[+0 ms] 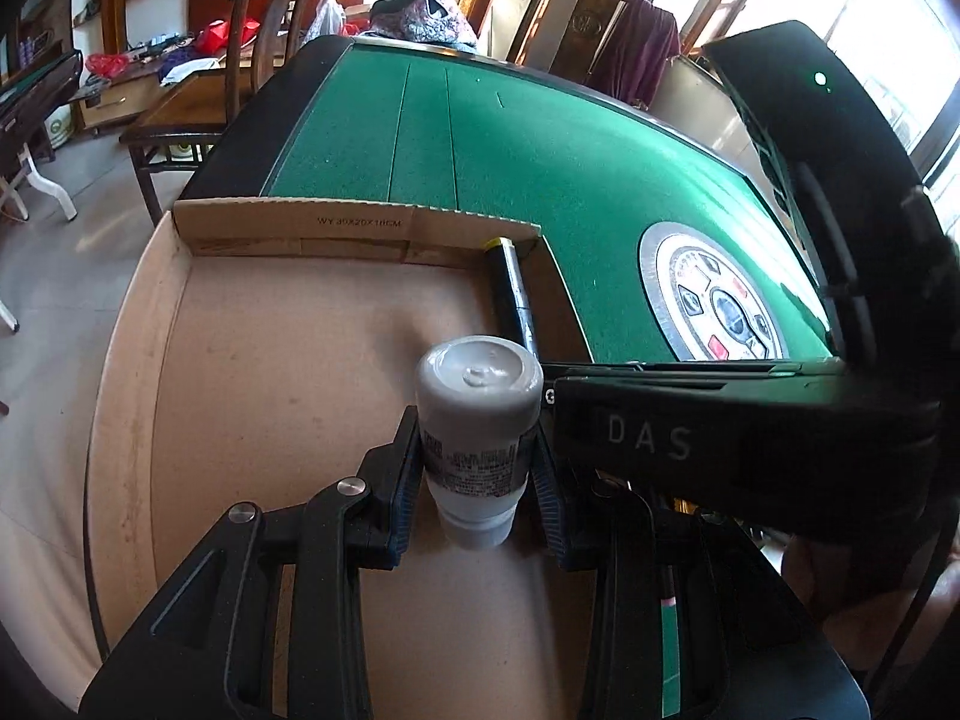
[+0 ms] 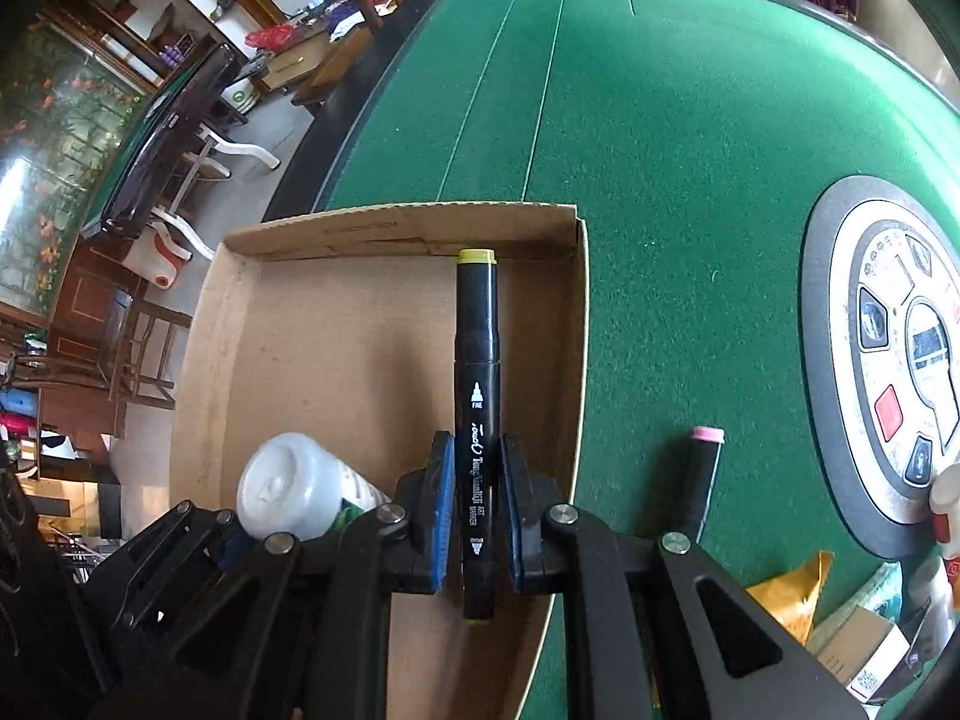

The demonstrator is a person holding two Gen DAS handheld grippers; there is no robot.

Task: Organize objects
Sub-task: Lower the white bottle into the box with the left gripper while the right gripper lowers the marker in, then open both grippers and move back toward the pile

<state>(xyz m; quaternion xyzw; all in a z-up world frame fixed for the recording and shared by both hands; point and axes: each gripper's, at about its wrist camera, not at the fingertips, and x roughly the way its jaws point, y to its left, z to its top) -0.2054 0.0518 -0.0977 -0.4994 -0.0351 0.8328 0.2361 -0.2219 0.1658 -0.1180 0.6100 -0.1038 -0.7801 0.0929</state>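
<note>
A shallow cardboard box (image 1: pixel 288 228) sits at the left edge of the green table; it also shows in the right wrist view (image 2: pixel 336 228). My left gripper (image 1: pixel 477 468) is shut on a small white bottle (image 1: pixel 477 414) and holds it over the box floor. The bottle also shows in the right wrist view (image 2: pixel 294 489). My right gripper (image 2: pixel 477 504) is shut on a black marker with a yellow cap (image 2: pixel 477 360), inside the box near its right wall. The marker also shows in the left wrist view (image 1: pixel 510 288).
A second black marker with a pink cap (image 2: pixel 702 480) lies on the green felt (image 2: pixel 690 150) right of the box. A round control dial (image 2: pixel 888 372) is set in the table. Packets and small boxes (image 2: pixel 852 630) lie at the lower right. Chairs stand around the table.
</note>
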